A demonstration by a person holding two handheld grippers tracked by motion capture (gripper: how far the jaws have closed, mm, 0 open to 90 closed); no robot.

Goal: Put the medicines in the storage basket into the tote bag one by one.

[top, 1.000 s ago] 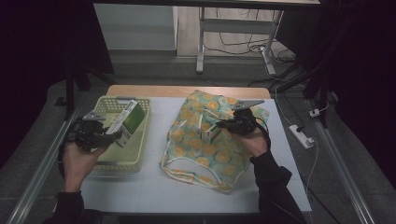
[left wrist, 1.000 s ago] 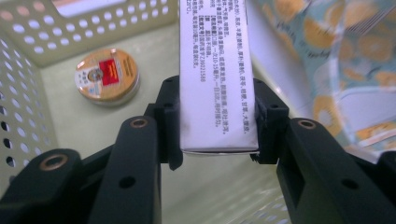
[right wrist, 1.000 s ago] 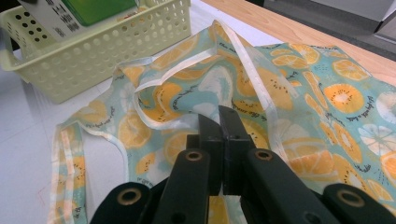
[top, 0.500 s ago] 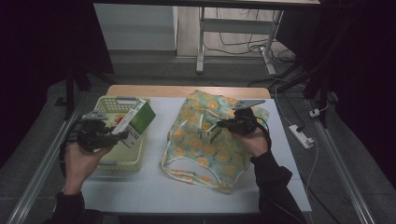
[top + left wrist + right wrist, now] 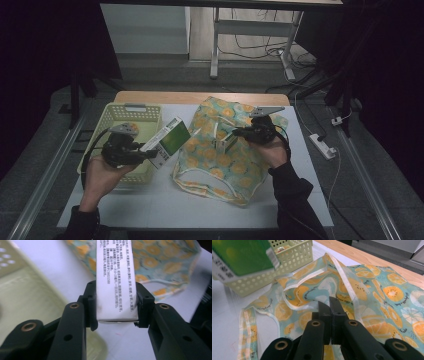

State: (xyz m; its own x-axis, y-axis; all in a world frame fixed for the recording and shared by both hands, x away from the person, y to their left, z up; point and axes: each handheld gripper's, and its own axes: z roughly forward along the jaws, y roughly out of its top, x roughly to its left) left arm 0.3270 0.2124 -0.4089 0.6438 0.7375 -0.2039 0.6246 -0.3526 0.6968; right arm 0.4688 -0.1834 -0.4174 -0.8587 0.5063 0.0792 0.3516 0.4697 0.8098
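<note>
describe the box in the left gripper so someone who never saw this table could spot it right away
Start at the pale yellow-green basket on the left side of the white table. Just past its right rim, toward the orange-print cloth bag, the left gripper holds a flat carton up off the table. It is the only box there, with a green face and white sides covered in small black print.

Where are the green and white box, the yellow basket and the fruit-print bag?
green and white box (image 5: 170,140), high view, on its green face.
yellow basket (image 5: 134,114), high view, on its far rim.
fruit-print bag (image 5: 215,165), high view, on the printed cloth near its middle.
</note>
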